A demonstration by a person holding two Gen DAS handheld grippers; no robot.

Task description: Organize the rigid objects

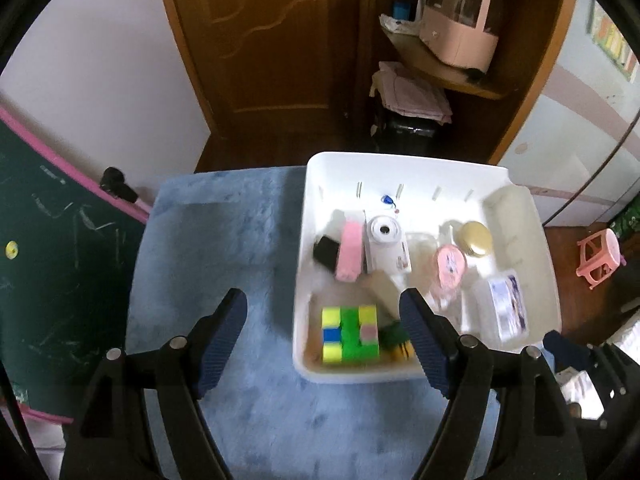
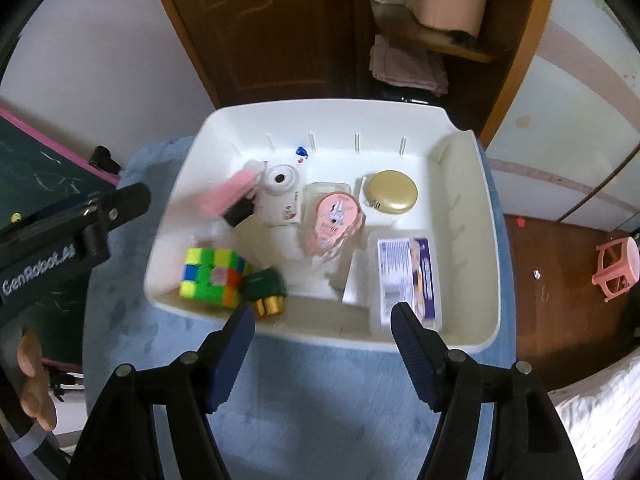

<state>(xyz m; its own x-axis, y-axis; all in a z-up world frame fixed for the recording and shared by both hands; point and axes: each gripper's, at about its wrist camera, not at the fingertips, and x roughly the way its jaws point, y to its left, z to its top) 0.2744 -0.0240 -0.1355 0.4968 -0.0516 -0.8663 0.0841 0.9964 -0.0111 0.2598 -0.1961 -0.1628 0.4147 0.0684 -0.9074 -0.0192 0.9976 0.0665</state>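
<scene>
Fingers first: both pairs are spread wide with nothing held between them. The left gripper (image 1: 322, 344) is hung over the blue fuzzy mat (image 1: 224, 240), with its right finger overlapping the near-left part of the white bin (image 1: 400, 160). The right gripper (image 2: 322, 344) is parked just short of the bin's near rim, roughly centred on it.

All the hard stuff that can be seen is already sat inside the bin: a colourful puzzle cube (image 2: 212, 278) in the near-left corner, a green thing with gold caps (image 2: 266, 290) right beside it, a pink block (image 2: 230, 196) and a small white camera (image 2: 282, 196) further back, a pink round case (image 2: 334, 220) in the middle, a gold round tin (image 2: 392, 192) toward the back right, and a clear flat box with a blue label (image 2: 408, 276) near right. Nothing loose is seen on the mat itself. That fits either a finished tidy-up or a bin about to be emptied and sorted, and it can't be called from here.

The flat box is laid with its long axis running away from the right gripper, dead ahead of its right finger, so that side is nearest. The cube is nearer the left gripper, just ahead between its fingers.

Only in the right wrist view is the left gripper's body shown, off to the left, plus a hand (image 2: 34, 384) at the edge. Only the left view shows how much bare mat lies left of the bin.
</scene>
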